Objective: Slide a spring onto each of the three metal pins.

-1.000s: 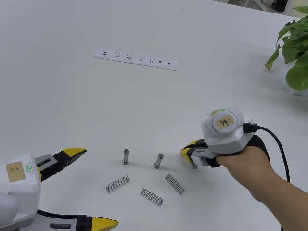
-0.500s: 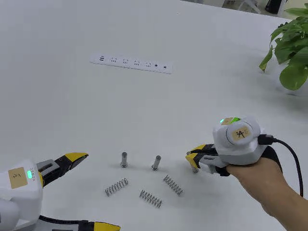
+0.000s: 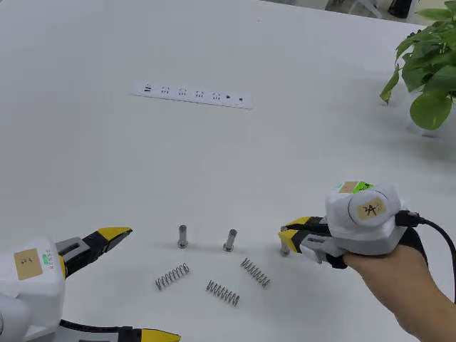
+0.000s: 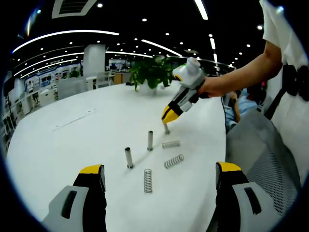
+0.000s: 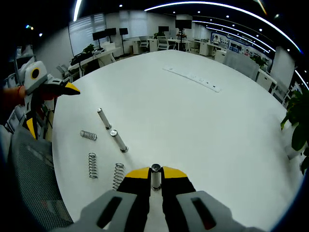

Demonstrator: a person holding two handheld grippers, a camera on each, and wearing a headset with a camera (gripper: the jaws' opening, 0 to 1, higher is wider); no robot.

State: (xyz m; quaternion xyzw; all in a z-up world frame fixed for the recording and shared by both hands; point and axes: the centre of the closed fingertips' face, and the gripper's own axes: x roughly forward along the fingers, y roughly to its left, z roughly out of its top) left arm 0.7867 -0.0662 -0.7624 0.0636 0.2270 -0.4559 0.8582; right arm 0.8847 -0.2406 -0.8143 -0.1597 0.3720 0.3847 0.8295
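Two metal pins stand upright on the white table, one (image 3: 182, 236) on the left and one (image 3: 229, 240) beside it. A third pin (image 3: 285, 249) is upright in my right gripper (image 3: 289, 238), which is shut on it; the right gripper view has this pin (image 5: 155, 168) pinched between the yellow tips. Three springs (image 3: 172, 276) (image 3: 222, 292) (image 3: 255, 272) lie flat in front of the pins. My left gripper (image 3: 137, 283) is open at the near left, short of the springs, holding nothing. From the left gripper view the right gripper (image 4: 171, 113) holds its pin (image 4: 166, 127) beyond the other two.
A white power strip (image 3: 192, 95) lies farther back on the table (image 3: 299, 142). A green potted plant (image 3: 427, 78) stands at the far right. A black cable (image 3: 434, 231) runs from the right gripper.
My right gripper, still shut on the pin, has shifted slightly right, away from the two standing pins. The left gripper and the springs stay put.
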